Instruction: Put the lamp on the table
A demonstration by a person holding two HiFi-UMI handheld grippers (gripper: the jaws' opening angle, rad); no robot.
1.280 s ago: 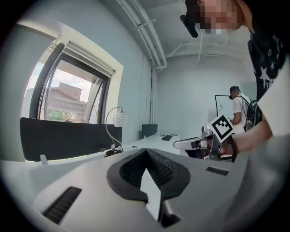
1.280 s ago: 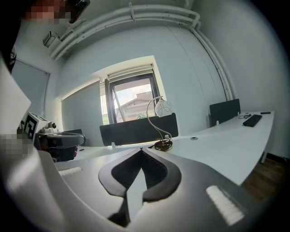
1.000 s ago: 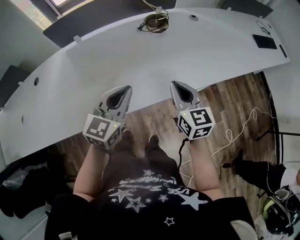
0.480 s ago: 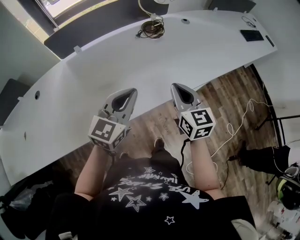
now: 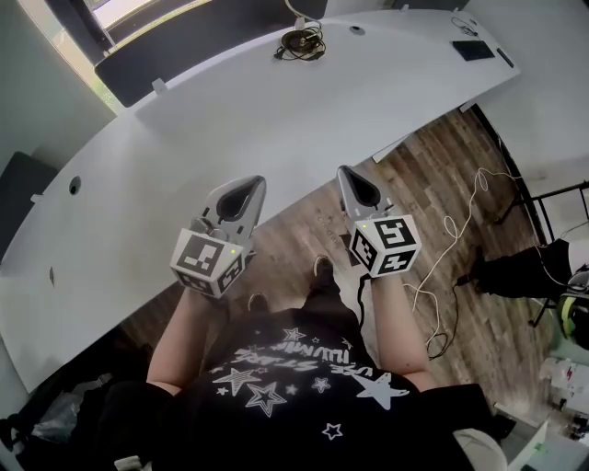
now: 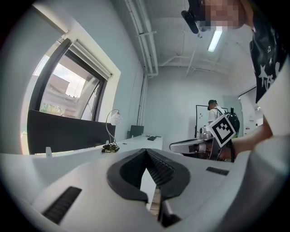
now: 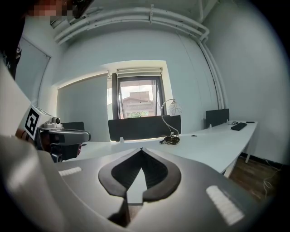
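The lamp (image 5: 302, 39) stands at the far edge of the long white curved table (image 5: 230, 120), its cable coiled round its base. In the left gripper view the lamp (image 6: 112, 131) shows a thin curved stem and a round wire head; in the right gripper view the lamp (image 7: 168, 121) stands in front of a dark partition. My left gripper (image 5: 252, 180) and right gripper (image 5: 344, 171) are held side by side at the table's near edge, far from the lamp. Both are shut with nothing between the jaws, as the left gripper (image 6: 146, 150) and right gripper (image 7: 141, 149) show in their own views.
A black flat device (image 5: 474, 51) lies at the table's far right end. Dark partition screens (image 5: 212, 28) line the far edge. White cables (image 5: 451, 267) trail over the wooden floor at the right, near a black bag (image 5: 515, 271). Another person (image 6: 213, 113) stands in the background.
The head view has swung: the table and lamp have slid up and its right end has come further in. Both grippers keep their pose and stay shut.
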